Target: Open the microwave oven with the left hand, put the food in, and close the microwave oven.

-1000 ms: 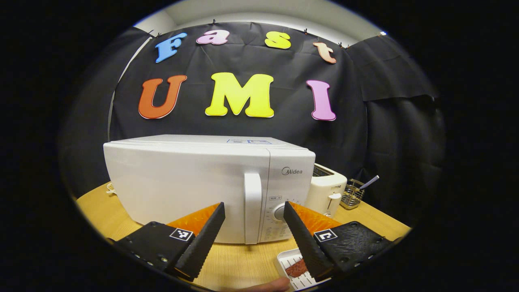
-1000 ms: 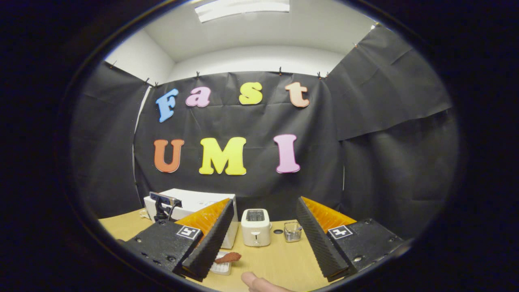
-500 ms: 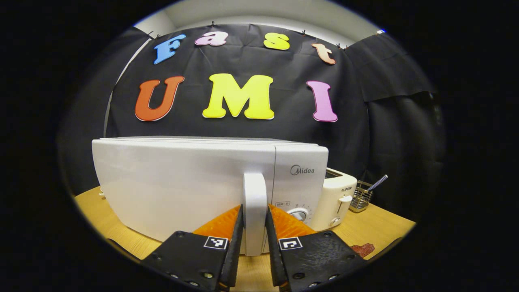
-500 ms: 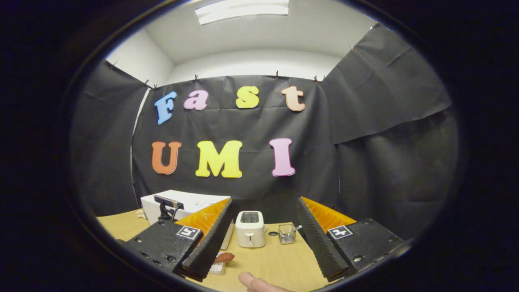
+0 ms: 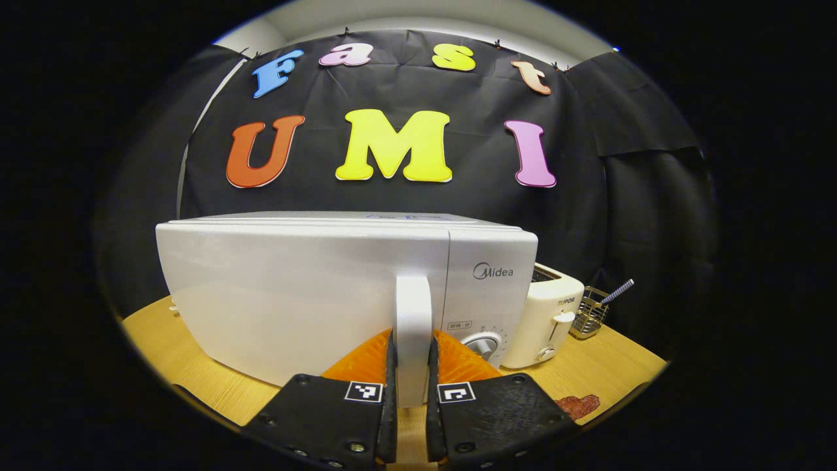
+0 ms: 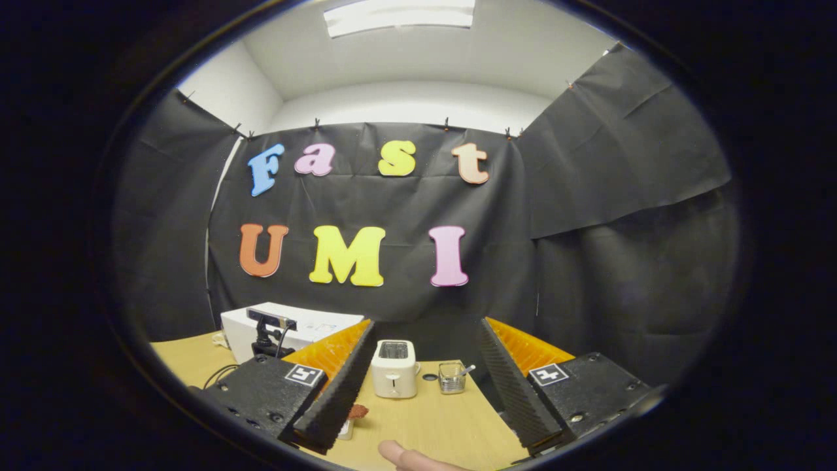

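Left gripper view has the left gripper (image 5: 410,418) pinching the microwave (image 5: 294,288) door handle (image 5: 413,327), door shut. Food (image 5: 579,405) sits on the table (image 5: 608,366) lower right. Right gripper (image 6: 425,386) hangs spread wide.

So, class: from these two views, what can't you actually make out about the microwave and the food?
- Microwave inside: left gripper view, shut door hides it.
- Handle lower end: left gripper covers it.
- Food: right gripper view, partly behind a finger; type unclear.
- Dial markings: too small.
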Demonstrator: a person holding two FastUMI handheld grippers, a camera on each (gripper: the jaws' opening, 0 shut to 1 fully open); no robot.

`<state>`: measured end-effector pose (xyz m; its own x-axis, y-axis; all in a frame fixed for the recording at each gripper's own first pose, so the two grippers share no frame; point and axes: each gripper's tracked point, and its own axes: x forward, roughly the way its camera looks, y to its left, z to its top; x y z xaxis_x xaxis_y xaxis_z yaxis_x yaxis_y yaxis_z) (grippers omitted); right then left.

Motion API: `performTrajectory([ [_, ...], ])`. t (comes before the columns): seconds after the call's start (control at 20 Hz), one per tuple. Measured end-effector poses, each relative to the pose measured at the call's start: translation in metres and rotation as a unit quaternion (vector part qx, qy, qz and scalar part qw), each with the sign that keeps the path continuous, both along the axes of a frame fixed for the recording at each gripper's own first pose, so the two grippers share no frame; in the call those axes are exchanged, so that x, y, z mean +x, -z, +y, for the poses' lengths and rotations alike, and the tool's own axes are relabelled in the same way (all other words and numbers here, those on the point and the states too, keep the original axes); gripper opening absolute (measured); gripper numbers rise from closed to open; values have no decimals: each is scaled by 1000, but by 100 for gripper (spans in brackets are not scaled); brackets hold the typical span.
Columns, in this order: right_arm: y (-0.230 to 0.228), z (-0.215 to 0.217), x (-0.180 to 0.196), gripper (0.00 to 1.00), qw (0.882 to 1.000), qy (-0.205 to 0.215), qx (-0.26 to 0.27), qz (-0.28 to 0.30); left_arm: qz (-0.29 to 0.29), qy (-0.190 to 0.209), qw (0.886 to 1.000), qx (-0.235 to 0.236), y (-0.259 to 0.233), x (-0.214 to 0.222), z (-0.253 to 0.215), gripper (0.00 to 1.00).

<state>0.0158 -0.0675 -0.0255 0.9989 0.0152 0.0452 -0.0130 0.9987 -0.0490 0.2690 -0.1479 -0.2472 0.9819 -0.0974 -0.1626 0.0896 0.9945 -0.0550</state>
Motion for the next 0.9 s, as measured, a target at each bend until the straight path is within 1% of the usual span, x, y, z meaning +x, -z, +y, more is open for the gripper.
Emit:
performTrajectory([
  [0.1, -1, -1, -3, 99, 1000, 0, 1, 0, 1, -4, 1000, -17, -1, -3, 1, 16],
  [0.25, 3, -7, -4, 99, 1000, 5, 1, 5, -17, -8, 1000, -4, -8, -11, 1, 16],
  [0.4, 6, -8, -4, 99, 1000, 6, 0, 9, -34, -1, 999, 7, -15, -18, 2, 16],
  [0.45, 6, -6, -4, 99, 1000, 4, 0, 10, -19, 5, 1000, 8, -9, -19, 1, 16],
  [0.5, 7, -6, -3, 99, 1000, 3, 0, 10, -24, 3, 1000, -13, -13, -17, 1, 16],
  [0.55, 9, -5, -2, 99, 1000, 3, 1, 13, 2, 10, 1000, -13, -8, -16, 0, 16],
  [0.6, 11, -3, -1, 99, 1000, 1, 3, 15, -9, 9, 1000, -13, -8, -16, -3, 16],
  [0.65, 14, -2, -1, 99, 1000, -1, 5, 17, 3, 13, 1000, -4, -8, -15, -2, 16],
  [0.7, 17, 0, 0, 99, 1000, -4, 8, 21, -5, 15, 1000, 1, -9, -16, -2, 16],
  [0.75, 20, 2, 0, 99, 1000, -8, 11, 25, 0, 18, 1000, 9, -8, -16, -2, 16],
  [0.85, 26, 5, 0, 99, 999, -16, 19, 36, 2, 18, 1000, -5, -13, -22, 3, 16],
  [0.9, 27, 6, 0, 99, 999, -21, 22, 39, -2, 19, 1000, -2, -12, -22, 1, 9],
])
